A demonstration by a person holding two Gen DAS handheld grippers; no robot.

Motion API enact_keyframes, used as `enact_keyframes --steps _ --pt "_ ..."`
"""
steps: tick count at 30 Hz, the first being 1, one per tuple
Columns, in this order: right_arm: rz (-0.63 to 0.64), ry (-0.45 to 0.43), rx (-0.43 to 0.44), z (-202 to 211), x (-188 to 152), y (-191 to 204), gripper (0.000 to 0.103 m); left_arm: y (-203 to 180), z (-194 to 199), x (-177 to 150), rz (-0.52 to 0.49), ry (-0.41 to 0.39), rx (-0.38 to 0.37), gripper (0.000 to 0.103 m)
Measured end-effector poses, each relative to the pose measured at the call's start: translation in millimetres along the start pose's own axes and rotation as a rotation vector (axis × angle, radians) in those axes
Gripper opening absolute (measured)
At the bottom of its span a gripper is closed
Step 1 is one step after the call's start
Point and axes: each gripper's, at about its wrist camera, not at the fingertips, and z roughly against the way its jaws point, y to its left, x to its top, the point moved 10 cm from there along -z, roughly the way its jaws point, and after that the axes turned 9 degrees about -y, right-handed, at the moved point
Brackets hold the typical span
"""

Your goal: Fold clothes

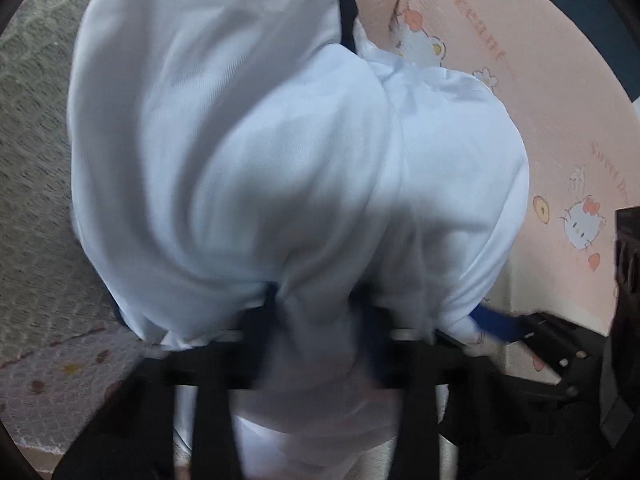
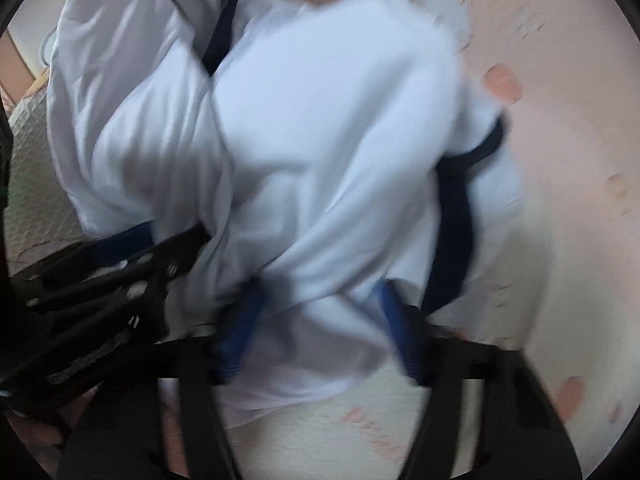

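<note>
While both grippers bite bunched cloth | white shirt (image 1: pixel 248 152) hangs ahead over pink sheet (image 1: pixel 560 120) | left gripper (image 1: pixel 316 312), right gripper (image 2: pixel 316 300) side by side, equally near

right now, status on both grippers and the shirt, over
Left gripper pinching a bunch of the white shirt. Right gripper has shirt cloth between its blue fingers. Shirt crumpled on the pink mat, not folded. Nothing in the way.
</note>
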Motion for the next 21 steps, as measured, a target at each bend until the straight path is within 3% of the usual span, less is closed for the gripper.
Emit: enact_keyframes --steps 5,9,13,16,21 --pt "0.081 -0.051 -0.014 17 1 5 0.011 -26 24 0 -0.047 -0.055 -0.084 0.013" --pt "0.089 -0.08 -0.053 42 0 -11 0.005 -64 52 -3 -0.084 -0.085 -0.19 0.013" --pt "0.037 -0.108 -0.102 83 -13 -45 0.005 -122 78 -25 -0.147 -0.067 -0.313 0.012" --pt "-0.007 -0.12 -0.153 116 -31 -74 0.005 -170 88 -57 -0.169 0.0 -0.422 0.011" --pt "-0.111 -0.118 -0.241 174 -83 -127 0.004 -241 95 -113 -0.212 0.121 -0.537 0.011"
